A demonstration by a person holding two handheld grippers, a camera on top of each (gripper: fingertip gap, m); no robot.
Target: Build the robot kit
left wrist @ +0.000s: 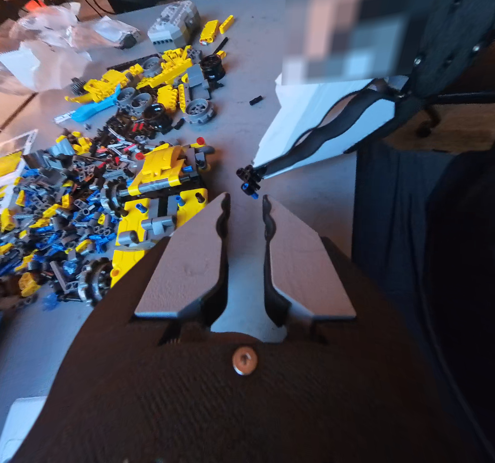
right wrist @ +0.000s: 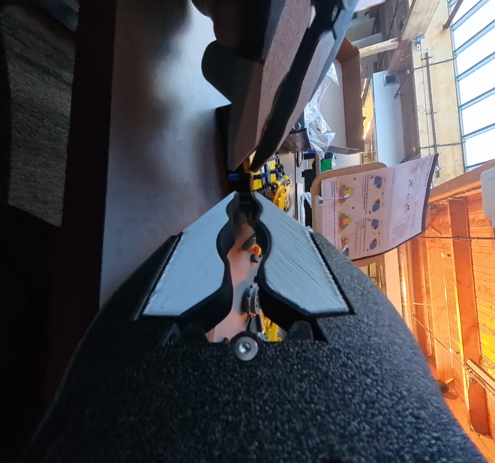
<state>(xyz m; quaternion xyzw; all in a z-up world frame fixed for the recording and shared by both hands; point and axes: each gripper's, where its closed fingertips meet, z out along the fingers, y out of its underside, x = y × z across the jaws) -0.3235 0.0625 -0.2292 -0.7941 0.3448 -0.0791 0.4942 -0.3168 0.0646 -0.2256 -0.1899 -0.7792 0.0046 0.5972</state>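
Left gripper: jaws parted with nothing between them, tips poised just short of a small black connector cluster with blue pins, above the grey table. Right gripper: jaws closed on that same cluster at their tips, holding it clear of the tabletop; seen from the left wrist view it enters from the right. Adjacent stock, left of both grippers: a yellow partly built model, a heap of loose blue, grey and black parts, grey wheel hubs, black tyres; an open instruction booklet stands beyond the table.
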